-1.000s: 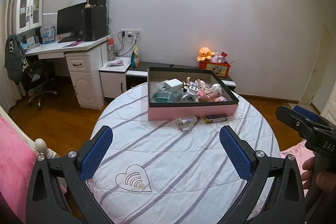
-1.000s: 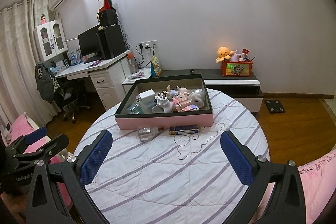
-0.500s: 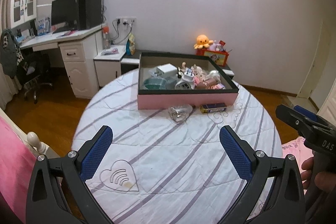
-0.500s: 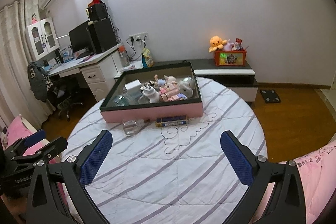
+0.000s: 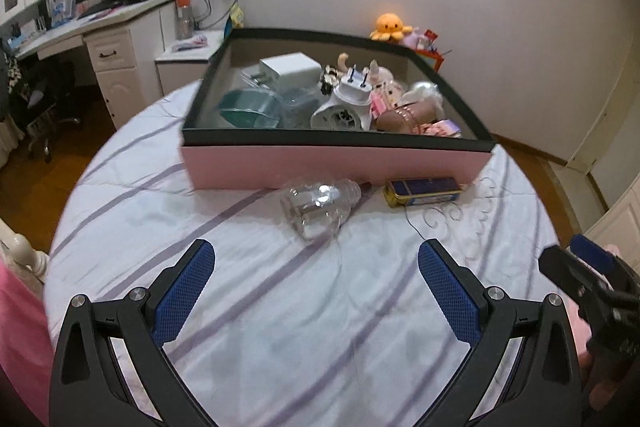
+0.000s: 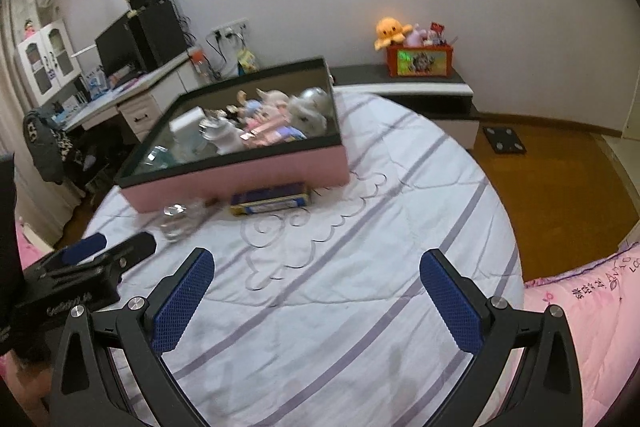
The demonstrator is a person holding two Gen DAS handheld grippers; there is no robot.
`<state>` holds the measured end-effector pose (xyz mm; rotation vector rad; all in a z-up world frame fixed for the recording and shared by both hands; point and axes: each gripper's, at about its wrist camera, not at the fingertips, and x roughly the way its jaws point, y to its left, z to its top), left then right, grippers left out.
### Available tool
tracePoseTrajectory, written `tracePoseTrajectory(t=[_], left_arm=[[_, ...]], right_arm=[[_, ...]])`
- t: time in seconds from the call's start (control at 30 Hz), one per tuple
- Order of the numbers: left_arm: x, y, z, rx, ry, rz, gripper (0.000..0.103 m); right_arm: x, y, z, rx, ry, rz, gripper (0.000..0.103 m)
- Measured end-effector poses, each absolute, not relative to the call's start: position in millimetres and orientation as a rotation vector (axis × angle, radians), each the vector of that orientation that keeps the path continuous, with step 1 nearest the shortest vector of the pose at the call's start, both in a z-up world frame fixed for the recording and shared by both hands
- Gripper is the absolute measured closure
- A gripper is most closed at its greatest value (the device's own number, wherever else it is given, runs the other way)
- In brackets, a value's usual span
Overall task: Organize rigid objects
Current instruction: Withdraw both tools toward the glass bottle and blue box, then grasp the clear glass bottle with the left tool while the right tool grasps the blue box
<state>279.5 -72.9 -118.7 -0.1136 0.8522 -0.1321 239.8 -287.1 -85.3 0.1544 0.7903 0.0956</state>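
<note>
Before the pink box [image 5: 336,167], clear bottle [image 5: 318,207] beside blue tin [image 5: 422,190]; both hand-held grippers [image 5: 312,281] [image 6: 316,283] wide, empty.

- The left wrist camera sits behind the left gripper [image 5: 316,291], looking forward and slightly down along its two wide-spread fingers across the round striped tabletop [image 5: 280,307] toward the pink box [image 5: 332,167], with the clear bottle [image 5: 318,207] fairly near.
- The right wrist camera sits behind the right gripper [image 6: 318,293], set further right, facing the same tabletop [image 6: 360,267] obliquely, so the pink box [image 6: 240,183] lies up and left.
- Both views share the box, the bottle [image 6: 180,219], the blue tin [image 5: 422,190] [image 6: 270,201], the desk [image 5: 100,23] and the orange plush [image 5: 390,25].
- Each camera catches the other gripper at its edge: right gripper [image 5: 576,267] and left gripper [image 6: 108,247].
</note>
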Motion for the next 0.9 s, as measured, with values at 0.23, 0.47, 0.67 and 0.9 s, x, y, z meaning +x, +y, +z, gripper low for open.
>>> tracePoseTrajectory(t=[0.23,0.47,0.67,0.9], left_arm=[[323,-81,-148,-0.067,0.920,-0.069,0.000],[341,-88,-157,-0.064,0.929,-0.090,0.005],[334,-77,-153,-0.075,0.902,-0.134,0.040],[317,-47,-150,-0.094,0.883,-0.150,0.040]], right_arm=[[269,-287,-106,0.154,0.846,0.110,0.000],[289,-285,-117,0.160,0.873,0.122,0.000],[302,-274,-122,0.136,0.892,0.132,0.000],[315,-250,-127,0.101,0.918,0.148,0.000]])
